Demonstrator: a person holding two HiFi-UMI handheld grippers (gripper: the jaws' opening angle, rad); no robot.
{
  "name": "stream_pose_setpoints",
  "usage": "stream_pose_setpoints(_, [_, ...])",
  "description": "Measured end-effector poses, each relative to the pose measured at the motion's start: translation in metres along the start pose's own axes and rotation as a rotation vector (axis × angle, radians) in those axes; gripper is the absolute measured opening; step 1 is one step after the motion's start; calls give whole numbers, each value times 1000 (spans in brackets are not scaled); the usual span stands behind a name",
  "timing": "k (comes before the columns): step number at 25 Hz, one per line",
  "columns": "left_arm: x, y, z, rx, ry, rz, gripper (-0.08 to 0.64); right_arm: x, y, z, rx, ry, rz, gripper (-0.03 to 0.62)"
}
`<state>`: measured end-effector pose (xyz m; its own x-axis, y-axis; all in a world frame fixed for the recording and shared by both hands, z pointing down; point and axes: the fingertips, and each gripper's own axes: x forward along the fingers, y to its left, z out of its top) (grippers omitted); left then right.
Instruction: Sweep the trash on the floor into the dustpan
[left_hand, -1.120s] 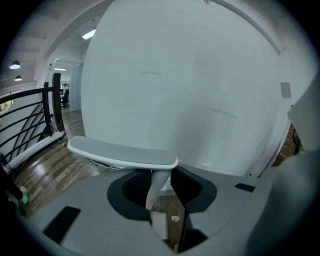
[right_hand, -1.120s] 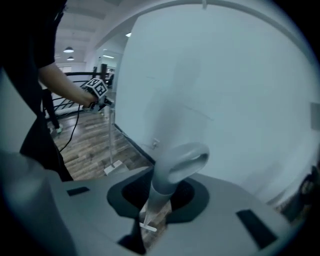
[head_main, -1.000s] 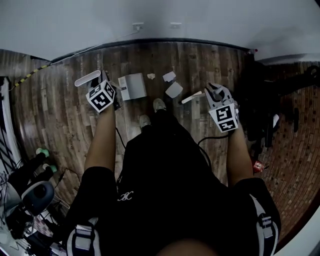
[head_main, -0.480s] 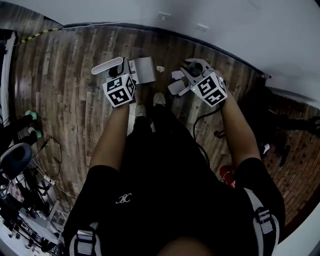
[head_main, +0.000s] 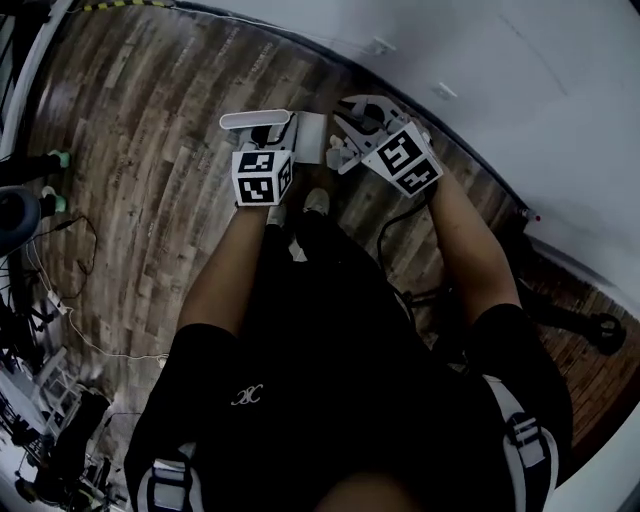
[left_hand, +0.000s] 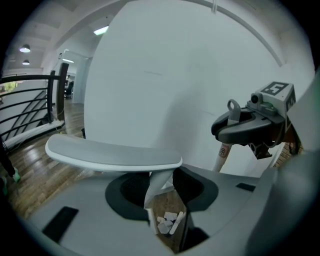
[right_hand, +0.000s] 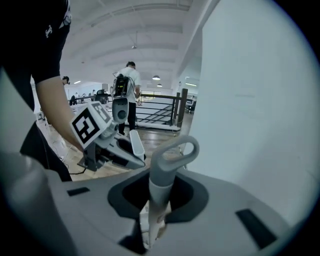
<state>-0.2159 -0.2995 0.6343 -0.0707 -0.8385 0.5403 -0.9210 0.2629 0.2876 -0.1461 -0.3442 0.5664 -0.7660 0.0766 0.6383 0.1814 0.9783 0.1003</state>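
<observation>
My left gripper (head_main: 264, 150) is shut on the upright stem (left_hand: 159, 189) of the dustpan's handle, under its flat white top (left_hand: 112, 152). The pale dustpan (head_main: 311, 133) stands on the wood floor just ahead of it. Through the jaw gap I see several white scraps of trash (left_hand: 167, 222) below. My right gripper (head_main: 352, 132) is shut on the grey broom handle (right_hand: 161, 195), whose loop end (right_hand: 175, 152) sticks up above the jaws. Both grippers are close together near the white wall. The broom's head is hidden.
A white wall (head_main: 480, 60) runs right behind the dustpan. My shoes (head_main: 316, 203) stand just behind the grippers. Cables (head_main: 70, 300) and gear lie at the left. A railing (right_hand: 155, 107) and people (right_hand: 125, 92) stand farther off.
My right gripper has swung left with the broom, from well right of the dustpan to right beside it. The left gripper holds the dustpan handle as before. The head view has turned.
</observation>
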Motion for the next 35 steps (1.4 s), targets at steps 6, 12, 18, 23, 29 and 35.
stream_pose_setpoints(6, [-7,13,0,-41,-24,-1,135,20,13,56,-28,-118,51,71])
stream_pose_setpoints(12, [-6,13,-1,-34,-18,-7,135,3,18,80,-73,-164,48,71])
stream_pose_setpoints(18, [-4,12,-1,-45,-25,-14,137,-39,-11,75,9,-147,-91,72])
stream_pose_setpoints(23, [-1,6,1,29,-26,-5,137,-76,-65,75,130,-173,-291,72])
stream_pose_setpoints(29, [4,2,4,-6,-37,-10,137,-94,-102,84,127,-173,-470,71])
stream_pose_setpoints(35, [7,4,5,-21,-38,-18,137,-87,-138,48,213,-110,-672,69])
